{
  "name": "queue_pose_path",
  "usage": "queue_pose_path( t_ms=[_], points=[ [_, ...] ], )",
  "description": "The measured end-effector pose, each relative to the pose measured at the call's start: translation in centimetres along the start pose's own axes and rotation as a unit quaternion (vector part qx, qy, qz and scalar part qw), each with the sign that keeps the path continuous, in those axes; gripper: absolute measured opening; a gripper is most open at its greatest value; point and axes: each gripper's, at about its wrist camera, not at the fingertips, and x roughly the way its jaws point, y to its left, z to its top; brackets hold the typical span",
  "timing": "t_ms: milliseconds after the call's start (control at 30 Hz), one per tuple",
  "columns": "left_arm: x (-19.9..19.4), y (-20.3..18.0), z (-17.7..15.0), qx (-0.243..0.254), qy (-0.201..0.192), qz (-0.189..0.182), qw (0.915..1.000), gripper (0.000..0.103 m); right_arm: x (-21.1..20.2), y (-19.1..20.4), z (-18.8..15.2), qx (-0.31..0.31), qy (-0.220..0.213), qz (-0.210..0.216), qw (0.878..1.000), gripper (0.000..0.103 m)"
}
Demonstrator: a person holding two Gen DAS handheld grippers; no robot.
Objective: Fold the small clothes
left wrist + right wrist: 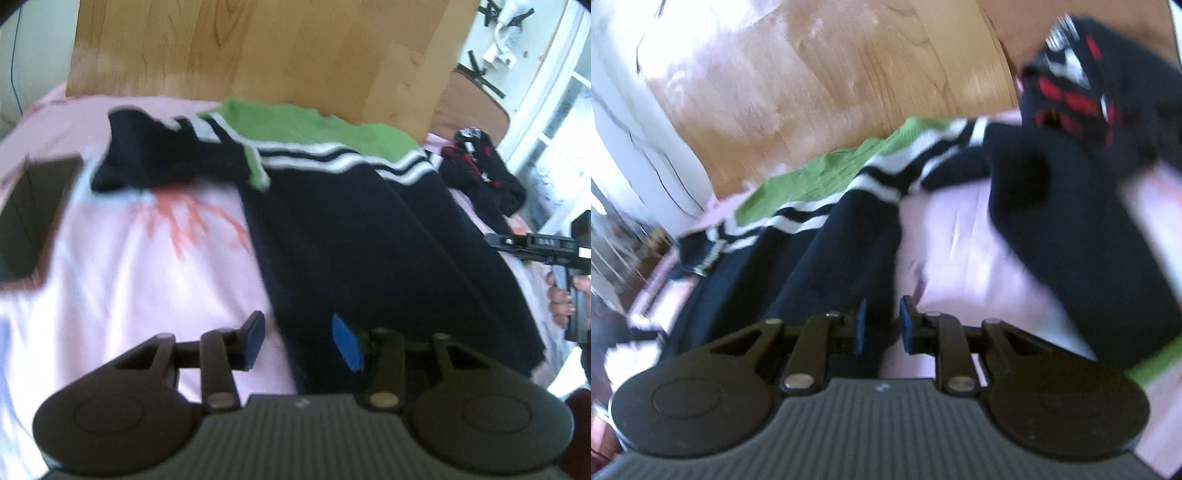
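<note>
Left wrist view: one navy sweater [369, 229] with green top and white stripes lies spread on the pink bed [129, 280]. One dark red-patterned garment [480, 170] sits beside it, and one dark flat object [33, 214] at left. The left claw [301, 341] gapes, empty. The right claw's handle [576, 295] shows in a hand [559, 302].

Right wrist view: the right claw [882, 325] stands narrowly apart, gripping nothing, over the sweater's edge; the flat object is unseen here.

I can make out only one marking: small pale characters on the black body of the right gripper [550, 245] at the edge of my left wrist view, too blurred to read with any certainty; nothing else carries legible text
</note>
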Motion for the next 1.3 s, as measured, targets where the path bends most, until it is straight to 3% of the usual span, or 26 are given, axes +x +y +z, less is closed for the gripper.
queue_pose_path(
  t_ms=[100,133,167,200,367,433,533,600,667,733,833,900,967,1100,1167,1267,1300],
  points=[
    [-0.3,-1.0,-1.3,-0.003,-0.005,-0.015,0.9999,0.047,-0.6,0.6,-1.6,0.025,-0.01,0.028,0.999,0.025],
    [-0.2,-1.2,-1.5,-0.004,-0.008,-0.012,0.9999,0.04,-0.5,0.7,-1.9,0.029,-0.014,0.028,0.999,0.025],
    [0.0,-1.5,-1.6,-0.009,-0.008,-0.005,0.9999,0.014,-0.5,1.1,-2.1,0.031,-0.017,0.024,0.999,0.01],
    [0.1,-1.4,-1.5,-0.014,-0.003,0.003,0.9999,0.011,-0.7,1.5,-2.3,0.029,-0.022,0.015,0.999,0.006],
    [-2.5,-1.4,-1.4,-0.033,-0.027,0.033,0.9986,0.011,-5.3,4.8,-2.0,-0.036,-0.117,-0.049,0.991,0.006],
    [-3.4,-0.9,-1.7,-0.045,-0.032,0.043,0.9975,0.011,-6.4,5.9,-2.2,-0.068,-0.133,-0.074,0.986,0.006],
    [-3.4,-0.2,-2.2,-0.055,-0.018,0.063,0.9963,0.014,-5.5,5.7,-3.1,-0.064,-0.104,-0.075,0.99,0.006],
    [-2.8,0.1,-2.6,-0.055,-0.003,0.078,0.9954,0.018,-4.2,4.2,-3.7,-0.048,-0.065,-0.072,0.994,0.012],
    [-3.2,0.0,-2.6,-0.048,-0.014,0.081,0.9955,0.02,-3.3,2.7,-3.9,-0.012,-0.043,-0.069,0.997,0.013],
    [-4.1,-0.1,-2.4,-0.036,-0.037,0.076,0.9958,0.021,-4.5,1.2,-3.6,0.029,-0.061,-0.05,0.996,0.015],
    [-4.6,-1.3,-1.7,-0.02,-0.062,0.056,0.9963,0.027,-6.7,-0.5,-2.7,0.073,-0.115,-0.075,0.988,0.022],
    [-4.1,-2.6,-1.1,-0.005,-0.068,0.031,0.9972,0.031,-7.8,-2.1,-2.4,0.109,-0.137,-0.095,0.98,0.037],
    [-3.0,-3.9,-0.7,0.011,-0.066,0.011,0.9977,0.033,-8.9,-4.3,-2.4,0.16,-0.162,-0.115,0.967,0.042],
    [0.0,-6.3,0.0,0.032,-0.05,-0.02,0.998,0.033,-9.6,-7.6,-2.4,0.242,-0.197,-0.169,0.935,0.042],
    [1.0,-7.0,0.4,0.037,-0.045,-0.03,0.9978,0.033,-8.9,-8.8,-1.8,0.242,-0.19,-0.187,0.933,0.042],
    [2.1,-7.5,0.9,0.033,-0.04,-0.038,0.9979,0.033,-7.4,-8.9,-0.6,0.194,-0.183,-0.211,0.94,0.042],
    [2.3,-7.6,1.1,0.032,-0.039,-0.037,0.9981,0.033,-7.0,-8.9,-0.3,0.173,-0.176,-0.214,0.945,0.034]
  ],
)
